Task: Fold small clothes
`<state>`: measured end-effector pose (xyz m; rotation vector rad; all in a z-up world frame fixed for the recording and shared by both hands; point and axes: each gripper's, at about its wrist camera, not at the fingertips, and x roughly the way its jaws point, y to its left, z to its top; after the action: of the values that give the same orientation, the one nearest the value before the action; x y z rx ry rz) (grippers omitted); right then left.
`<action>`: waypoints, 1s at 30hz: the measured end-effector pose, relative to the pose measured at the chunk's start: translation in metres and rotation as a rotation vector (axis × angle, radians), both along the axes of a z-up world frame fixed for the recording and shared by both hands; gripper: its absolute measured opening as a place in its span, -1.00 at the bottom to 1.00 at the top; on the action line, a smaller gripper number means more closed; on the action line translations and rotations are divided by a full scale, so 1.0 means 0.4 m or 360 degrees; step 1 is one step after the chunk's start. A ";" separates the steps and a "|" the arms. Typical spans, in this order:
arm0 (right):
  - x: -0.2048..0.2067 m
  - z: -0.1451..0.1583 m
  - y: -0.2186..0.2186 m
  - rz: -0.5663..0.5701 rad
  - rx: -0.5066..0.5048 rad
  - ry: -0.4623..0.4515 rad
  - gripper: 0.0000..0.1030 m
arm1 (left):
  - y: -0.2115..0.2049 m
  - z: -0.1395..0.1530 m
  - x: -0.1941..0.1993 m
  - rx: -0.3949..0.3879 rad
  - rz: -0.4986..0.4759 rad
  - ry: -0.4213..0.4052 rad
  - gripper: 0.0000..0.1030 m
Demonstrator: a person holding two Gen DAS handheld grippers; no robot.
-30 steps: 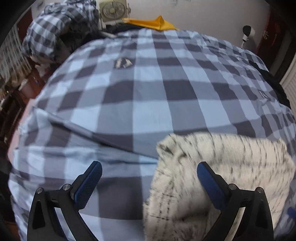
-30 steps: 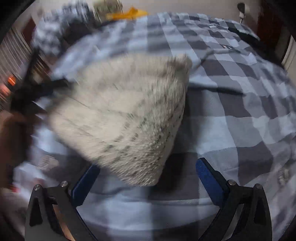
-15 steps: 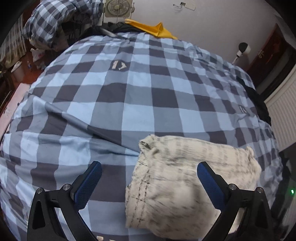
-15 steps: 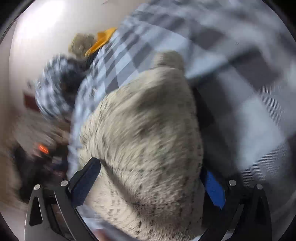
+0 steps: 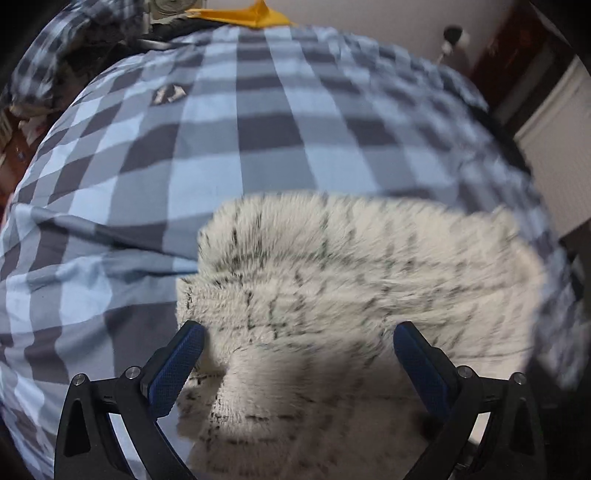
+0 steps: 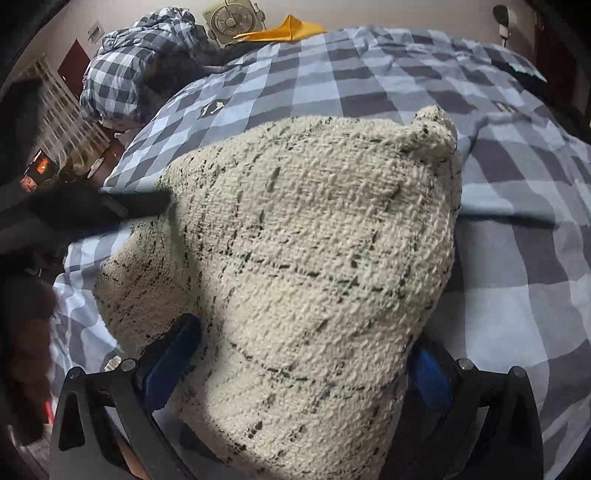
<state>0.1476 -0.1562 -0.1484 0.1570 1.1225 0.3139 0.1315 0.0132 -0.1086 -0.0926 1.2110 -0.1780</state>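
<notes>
A cream knitted garment with dark flecks [image 5: 351, 280] lies on a blue and grey checked bed cover [image 5: 258, 129]. My left gripper [image 5: 299, 350] is open low over the garment's near left part, its blue fingers [image 5: 177, 365] straddling the fabric. In the right wrist view the same garment [image 6: 314, 258] fills the middle, bunched up with a small knob at its far corner. My right gripper [image 6: 303, 354] is open with the garment's near end lying between its jaws. The left gripper [image 6: 99, 206] shows there as a dark blurred shape at the garment's left edge.
A bundled checked quilt [image 6: 140, 66], a small fan [image 6: 232, 20] and an orange cloth [image 6: 284, 31] lie at the bed's far end. A wall and a dark door [image 5: 517, 55] stand to the right. The bed edge drops off at left.
My left gripper has dropped closer over the garment. My right gripper has swung back level, and the garment stays between its open jaws.
</notes>
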 end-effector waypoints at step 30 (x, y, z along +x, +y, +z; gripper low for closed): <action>0.059 -0.005 -0.228 -0.0469 0.0119 0.0066 0.98 | 0.028 -0.008 -0.012 0.0135 0.0056 -0.0030 1.00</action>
<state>0.1713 -0.2472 -0.1505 0.3925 1.1116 0.0899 0.1267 0.0245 -0.1117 -0.0383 1.1956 -0.0963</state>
